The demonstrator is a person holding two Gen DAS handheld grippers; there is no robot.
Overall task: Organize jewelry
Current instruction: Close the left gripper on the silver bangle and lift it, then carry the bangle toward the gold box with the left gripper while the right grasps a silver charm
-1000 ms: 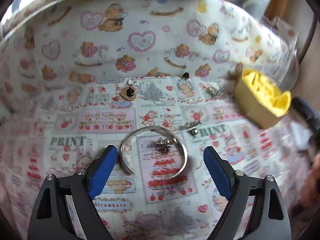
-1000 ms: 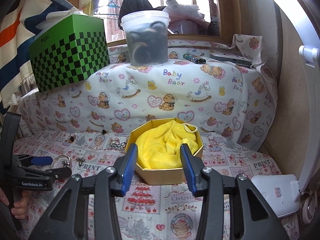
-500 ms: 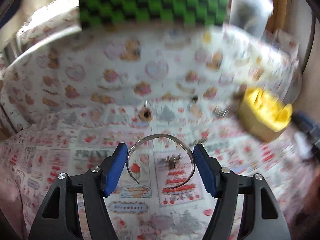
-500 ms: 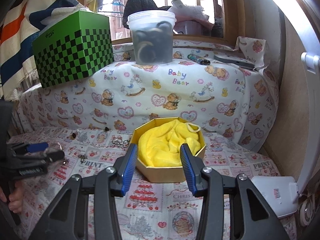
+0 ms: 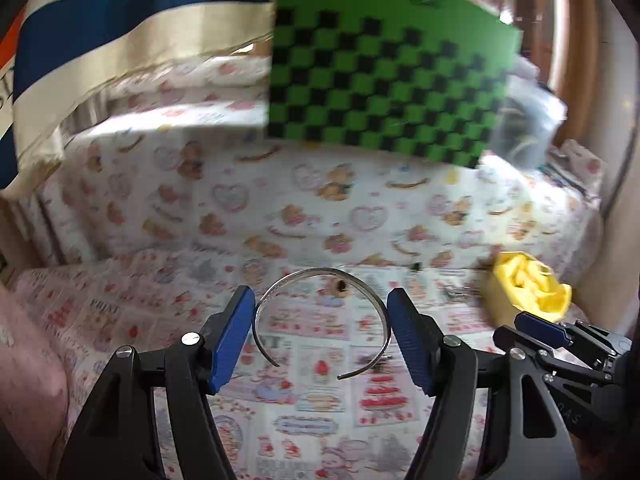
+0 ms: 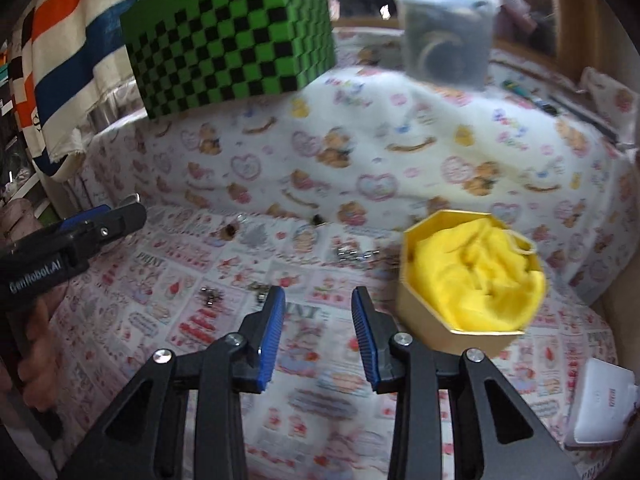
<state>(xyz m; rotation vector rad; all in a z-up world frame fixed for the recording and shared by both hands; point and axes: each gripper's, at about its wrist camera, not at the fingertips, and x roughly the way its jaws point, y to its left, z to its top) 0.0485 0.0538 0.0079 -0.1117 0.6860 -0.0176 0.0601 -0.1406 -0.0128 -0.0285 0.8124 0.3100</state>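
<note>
My left gripper [image 5: 322,340] is shut on a silver open bangle [image 5: 320,274], which spans between its blue pads and is lifted above the printed cloth. The gold octagonal box [image 6: 424,312] with yellow lining [image 6: 480,272] sits at the right; it also shows in the left wrist view [image 5: 524,290]. My right gripper [image 6: 318,332] is open and empty, low over the cloth left of the box. Small loose pieces lie on the cloth: a silver chain [image 6: 356,255], small silver charms [image 6: 210,294], a dark pendant [image 6: 228,232] and a dark stud [image 6: 318,220].
A green checkered box [image 6: 232,36] and a clear lidded tub [image 6: 448,28] stand on the raised ledge behind. A striped cloth [image 6: 60,60] hangs at the left. A white device [image 6: 600,400] lies at the lower right. The left gripper's body [image 6: 72,248] shows at the left edge.
My left gripper closed on the bangle and lifted it off the cloth, tilting up. My right gripper swung left, so the gold box now lies to its right.
</note>
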